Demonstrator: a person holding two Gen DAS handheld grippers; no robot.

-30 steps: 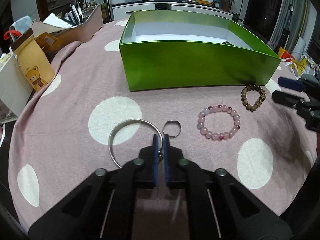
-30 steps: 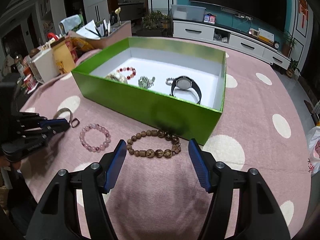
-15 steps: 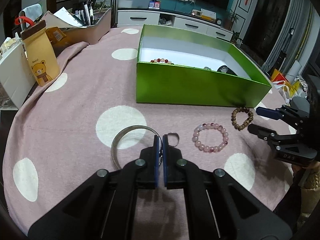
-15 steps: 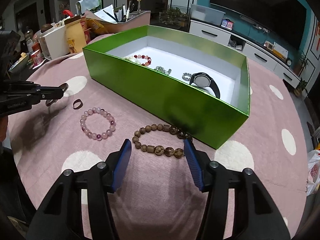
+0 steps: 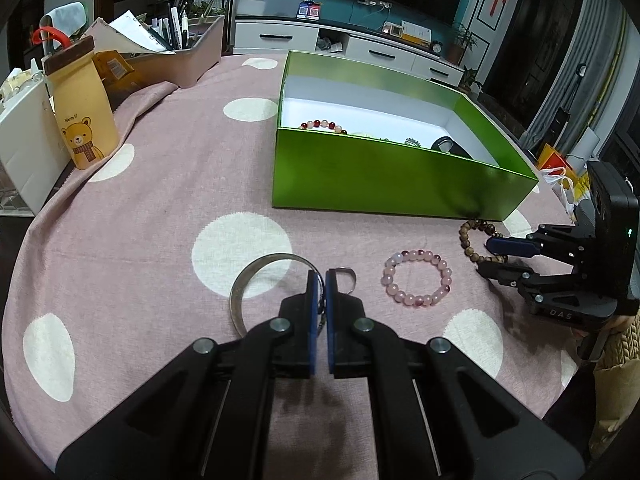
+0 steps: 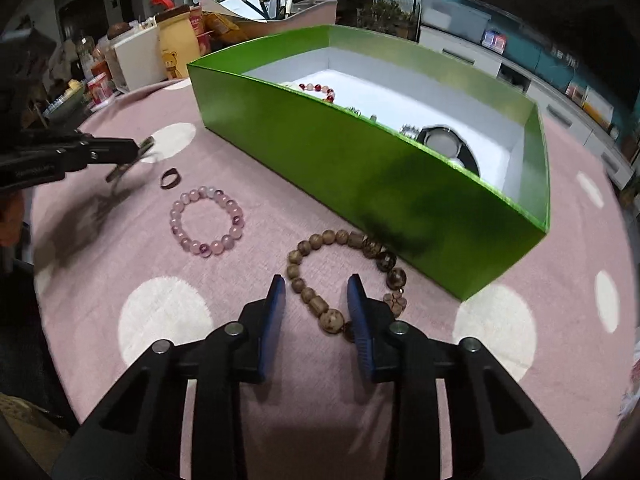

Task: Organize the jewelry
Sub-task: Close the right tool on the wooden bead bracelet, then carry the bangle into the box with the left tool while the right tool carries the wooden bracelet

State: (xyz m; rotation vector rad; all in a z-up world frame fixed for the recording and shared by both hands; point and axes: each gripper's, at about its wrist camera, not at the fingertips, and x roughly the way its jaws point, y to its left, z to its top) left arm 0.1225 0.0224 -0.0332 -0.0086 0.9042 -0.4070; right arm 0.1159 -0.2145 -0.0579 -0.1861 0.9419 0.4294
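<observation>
My left gripper is shut on the rim of a silver bangle and holds it lifted off the pink dotted cloth; it also shows in the right wrist view. A small dark ring and a pink bead bracelet lie beside it. My right gripper is open, its jaws straddling the near side of a brown wooden bead bracelet next to the green box. The box holds a red bead bracelet, small silver pieces and a black watch.
At the far left stand a tan bear-print pouch, a white box and a tray with pens and papers. The round table's edge curves close on the left. A TV cabinet stands behind.
My left gripper has risen with the bangle. My right gripper has come down and forward to the brown bracelet, and its jaws have narrowed around it.
</observation>
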